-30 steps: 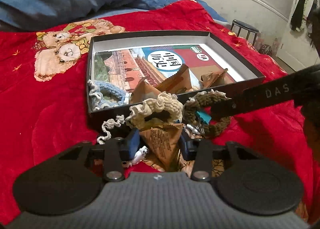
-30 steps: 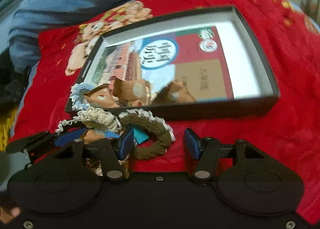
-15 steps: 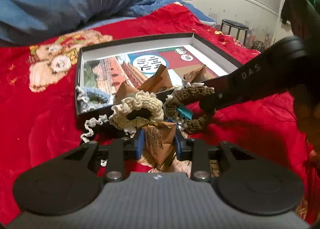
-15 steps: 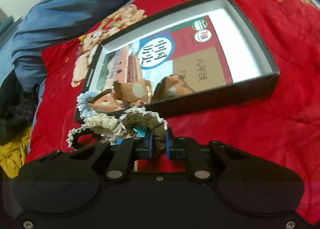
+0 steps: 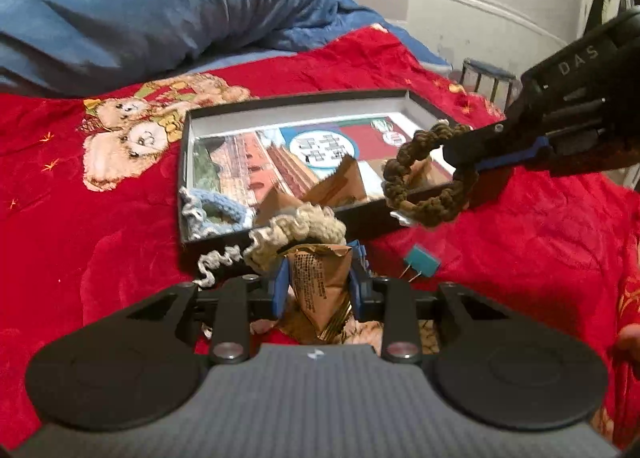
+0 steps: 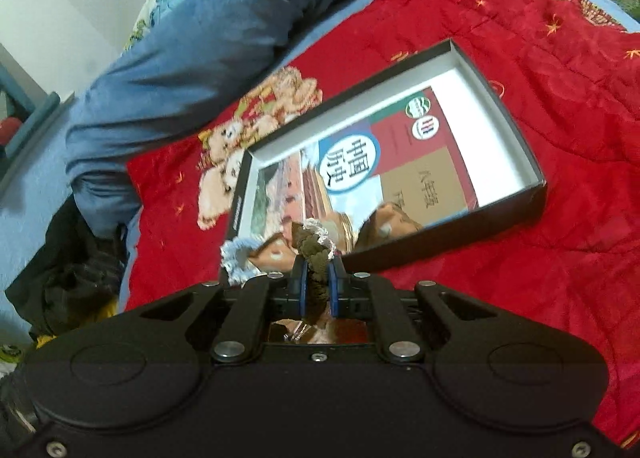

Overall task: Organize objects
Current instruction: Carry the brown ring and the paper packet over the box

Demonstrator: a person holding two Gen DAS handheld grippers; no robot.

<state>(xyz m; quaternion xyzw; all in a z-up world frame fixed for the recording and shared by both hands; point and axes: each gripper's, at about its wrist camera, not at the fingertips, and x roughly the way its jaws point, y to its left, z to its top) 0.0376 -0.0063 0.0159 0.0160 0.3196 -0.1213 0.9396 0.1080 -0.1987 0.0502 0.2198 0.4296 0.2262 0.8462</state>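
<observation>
A black shallow box (image 5: 360, 219) (image 6: 532, 161) lies on the red blanket, holding a picture book (image 5: 304, 153) (image 6: 360, 161), a blue scrunchie (image 5: 216, 209) and brown paper packets (image 5: 340, 185). My left gripper (image 5: 318, 282) is shut on another brown packet (image 5: 320, 286) just in front of the box, with a cream scrunchie (image 5: 296, 230) lying over it. My right gripper (image 6: 318, 286) (image 5: 464, 161) is shut on an olive-brown scrunchie (image 5: 428, 177) (image 6: 316, 258), which hangs in the air over the box's near right edge.
A small teal binder clip (image 5: 422, 264) lies on the red blanket (image 5: 520, 250) in front of the box. A blue quilt (image 5: 160, 17) is heaped behind. A dark stool (image 5: 486, 77) and a white bed rail stand at the far right. Dark clothes (image 6: 76, 270) lie off the blanket's left.
My right gripper closed on the olive-brown scrunchie and lifted it off the blanket up over the box's edge, uncovering the teal clip. My left gripper tightened on the brown packet and stayed put.
</observation>
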